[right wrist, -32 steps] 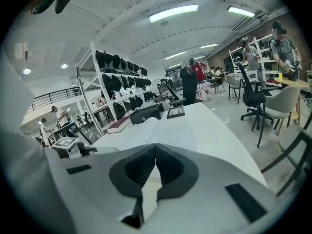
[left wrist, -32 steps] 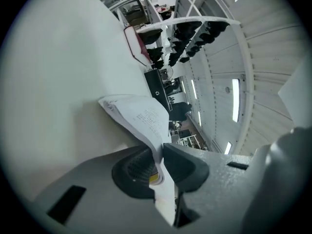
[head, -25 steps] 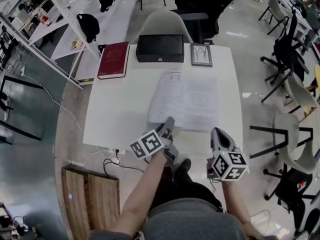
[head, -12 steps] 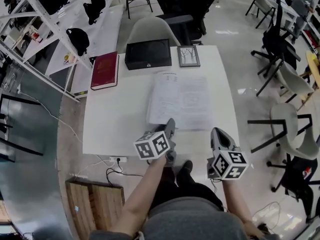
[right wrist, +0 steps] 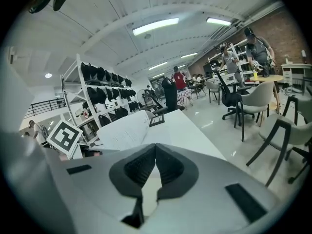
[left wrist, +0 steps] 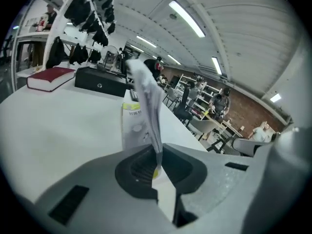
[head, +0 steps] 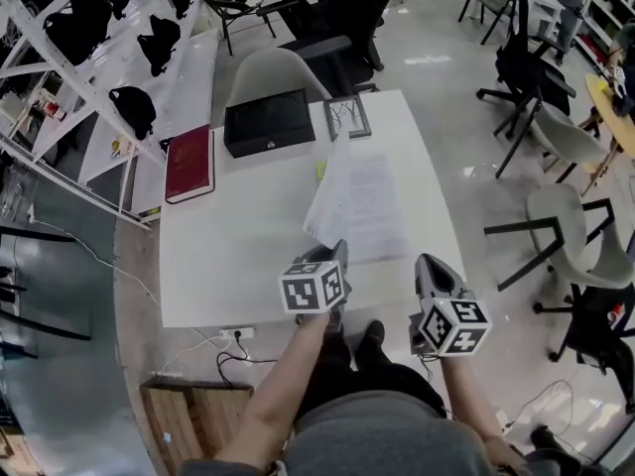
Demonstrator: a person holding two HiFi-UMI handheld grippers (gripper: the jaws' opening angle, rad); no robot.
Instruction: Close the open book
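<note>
The open book (head: 359, 204) lies on the white table (head: 228, 256), its left half raised off the tabletop and folded toward the right half. My left gripper (head: 337, 257) is shut on the near edge of that raised half. In the left gripper view the white pages (left wrist: 146, 94) stand on edge between the pinched pads of the left gripper (left wrist: 157, 167), with a yellow-marked page (left wrist: 130, 126) flat behind. My right gripper (head: 429, 266) hovers at the table's front edge, right of the book, shut and empty. In the right gripper view the right gripper (right wrist: 156, 152) has the curved pages (right wrist: 124, 130) ahead to its left.
A dark red book (head: 190, 163) lies at the table's far left. A black case (head: 269, 122) and a small picture frame (head: 347, 117) sit along the far edge. A grey chair (head: 278, 72) stands behind the table, more chairs (head: 571, 236) to the right.
The book's left half has risen from flat and swung over toward the right. My left gripper has rolled and shifted right with it. The right gripper has barely moved.
</note>
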